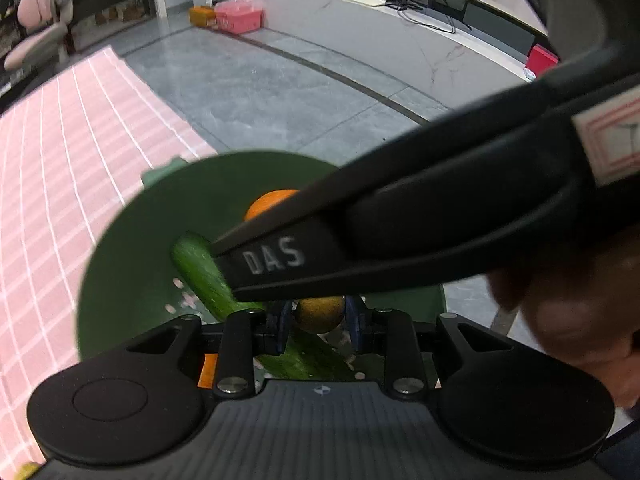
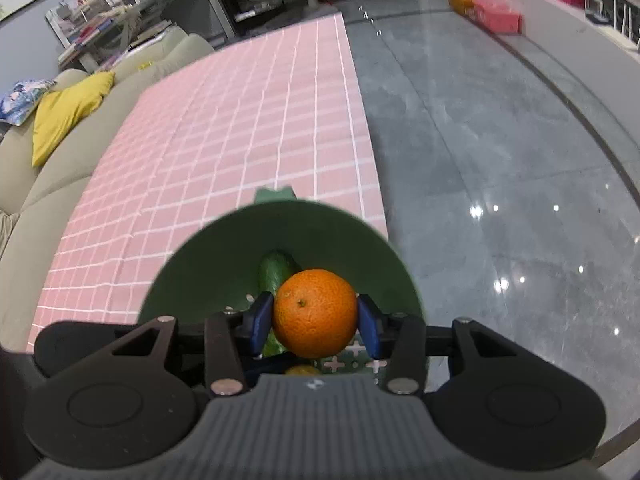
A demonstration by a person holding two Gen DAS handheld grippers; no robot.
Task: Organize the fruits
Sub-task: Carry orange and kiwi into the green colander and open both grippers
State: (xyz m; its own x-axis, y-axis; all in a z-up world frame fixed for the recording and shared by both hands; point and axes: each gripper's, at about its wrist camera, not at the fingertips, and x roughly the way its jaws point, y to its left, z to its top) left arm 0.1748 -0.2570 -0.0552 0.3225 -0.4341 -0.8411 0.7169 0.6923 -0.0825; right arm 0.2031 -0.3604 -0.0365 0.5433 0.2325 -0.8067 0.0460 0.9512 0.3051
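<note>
Blue fingers (image 2: 260, 318) of the right gripper (image 2: 316, 320) pinch an orange (image 2: 315, 312) on both sides, poised above the green perforated bowl (image 2: 208, 264). Left gripper (image 1: 319, 318) clamps a yellowish round fruit (image 1: 320, 314) over the same bowl. A cucumber (image 2: 274, 270) already lies inside. Both held fruits appear close to release, so the sorting seems well advanced; whether other fruit waits elsewhere cannot be told. The bowl sits on a pink checked cloth (image 2: 240, 120).

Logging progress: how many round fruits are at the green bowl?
2: an orange clamped in the right gripper, a yellowish fruit between the left gripper pads. Others may be hidden.
</note>
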